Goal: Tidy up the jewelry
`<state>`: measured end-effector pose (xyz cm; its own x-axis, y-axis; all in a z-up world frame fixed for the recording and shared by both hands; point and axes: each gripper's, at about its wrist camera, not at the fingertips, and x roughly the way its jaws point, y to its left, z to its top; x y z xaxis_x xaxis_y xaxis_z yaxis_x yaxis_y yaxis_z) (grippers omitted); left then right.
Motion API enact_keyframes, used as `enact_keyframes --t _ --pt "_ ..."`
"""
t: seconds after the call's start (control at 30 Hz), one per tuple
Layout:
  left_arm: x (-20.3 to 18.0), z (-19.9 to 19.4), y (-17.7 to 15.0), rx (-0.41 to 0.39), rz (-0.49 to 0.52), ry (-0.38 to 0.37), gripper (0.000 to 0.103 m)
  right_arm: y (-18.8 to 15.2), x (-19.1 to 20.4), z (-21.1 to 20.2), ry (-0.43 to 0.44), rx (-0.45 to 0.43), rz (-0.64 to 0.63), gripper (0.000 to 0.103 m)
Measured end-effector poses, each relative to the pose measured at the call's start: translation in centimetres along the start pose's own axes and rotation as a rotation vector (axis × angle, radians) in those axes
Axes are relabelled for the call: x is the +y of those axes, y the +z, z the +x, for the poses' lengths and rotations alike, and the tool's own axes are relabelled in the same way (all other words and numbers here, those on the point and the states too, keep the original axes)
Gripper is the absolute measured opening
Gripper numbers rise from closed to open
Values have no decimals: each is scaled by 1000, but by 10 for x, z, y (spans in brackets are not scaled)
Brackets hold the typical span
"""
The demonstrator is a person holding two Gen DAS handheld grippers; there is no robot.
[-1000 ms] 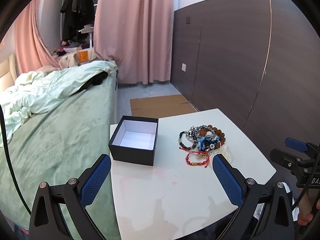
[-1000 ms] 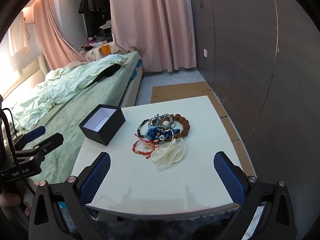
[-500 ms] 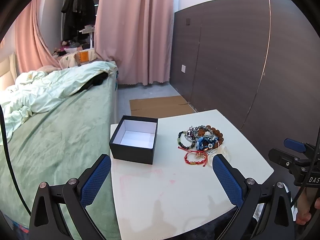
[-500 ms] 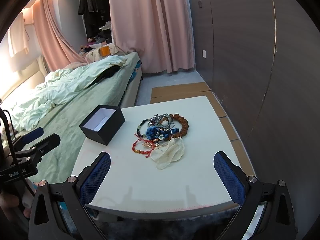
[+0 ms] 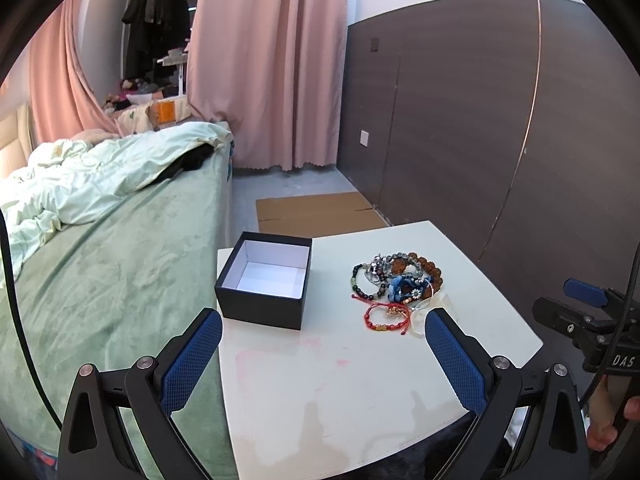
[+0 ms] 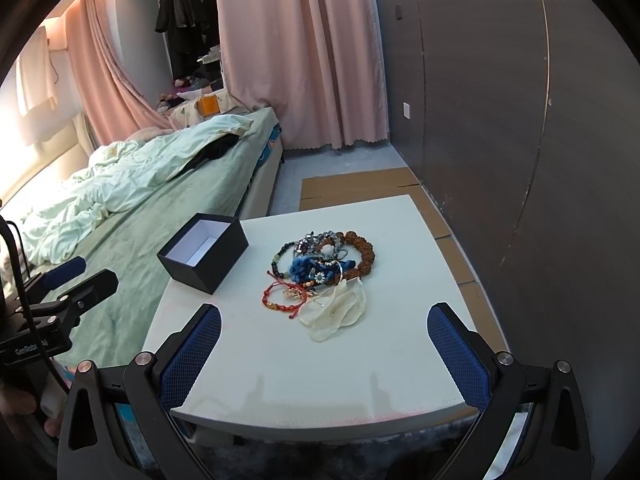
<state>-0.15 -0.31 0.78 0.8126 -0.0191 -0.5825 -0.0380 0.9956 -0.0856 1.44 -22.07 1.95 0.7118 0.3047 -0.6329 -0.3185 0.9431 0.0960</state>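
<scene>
jewelry pile [image 6: 320, 268] beside black box [image 5: 266, 280]; both grippers spread wide, empty; "genrobot.ai" on left gripper [image 6: 60, 292].

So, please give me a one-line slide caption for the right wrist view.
Open right gripper faces a white table with a bracelet pile beside an empty black box.

A black box [image 5: 264, 280] with a white lining stands open and empty on the white table [image 5: 320, 380], near its left edge; a tangled heap of bracelets [image 6: 326, 256] lies well apart from it toward the right. The heap holds a brown bead bracelet [image 6: 362, 252], a dark bead bracelet [image 5: 362, 282], a blue knotted piece [image 6: 306, 268] and silvery strands; a red cord bracelet [image 6: 282, 298] lies at its near edge, beside a pale sheer pouch [image 6: 340, 312].
</scene>
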Motion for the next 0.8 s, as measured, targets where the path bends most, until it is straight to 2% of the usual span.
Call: enact_keyframes --t 0.33,0.67,0.8 --pt "6 16 4 17 -61 -27 101 5 -12 3 4 -1 41 103" --pt "-8 43 8 50 -51 -68 101 10 -43 23 -21 55 137 103" --pt "-14 59 9 71 -49 -92 98 11 -57 28 -22 65 177 103"
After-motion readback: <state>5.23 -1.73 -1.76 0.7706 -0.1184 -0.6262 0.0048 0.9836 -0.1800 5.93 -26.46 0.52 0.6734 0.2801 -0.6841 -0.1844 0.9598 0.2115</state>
